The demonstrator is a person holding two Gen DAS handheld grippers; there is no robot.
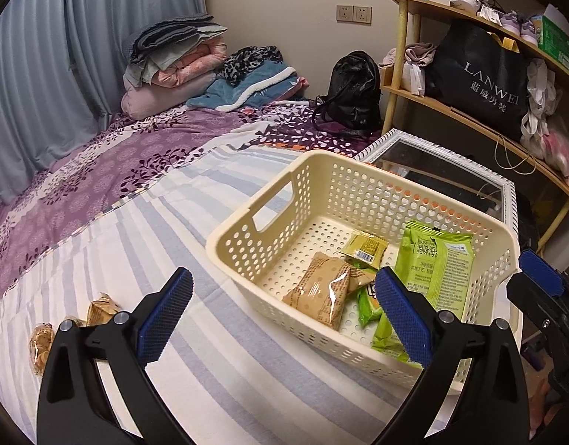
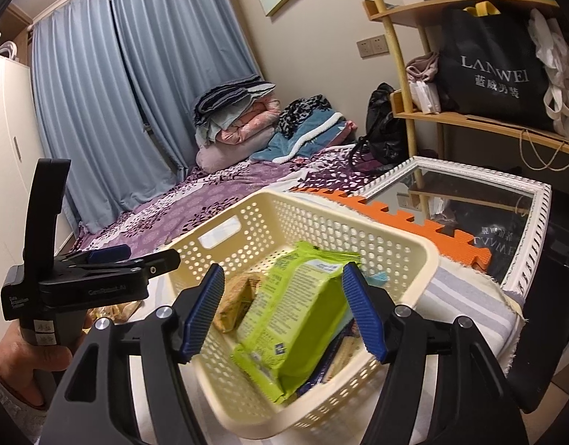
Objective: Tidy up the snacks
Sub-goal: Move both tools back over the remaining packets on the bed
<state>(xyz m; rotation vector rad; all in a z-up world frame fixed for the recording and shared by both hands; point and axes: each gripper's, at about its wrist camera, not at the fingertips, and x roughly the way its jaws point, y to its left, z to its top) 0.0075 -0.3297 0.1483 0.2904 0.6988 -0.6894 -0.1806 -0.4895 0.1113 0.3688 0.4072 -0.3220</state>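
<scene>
left tongs (image 1: 282,313) wide apart, empty | right tongs (image 2: 284,309) apart around green packet (image 2: 295,319), pads seemingly clear | packet in basket (image 2: 410,259); loose snacks (image 1: 99,309) on bed at 9 o'clock | light, crinkly, slippery, crushable; pinch flat sides mid-body, gently

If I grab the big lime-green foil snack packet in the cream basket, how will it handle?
The lime-green foil snack packet probably feels light and crinkly: flat, with thin sealed edges. Its glossy film may slip, and it flexes rather than stays stiff.
</scene>
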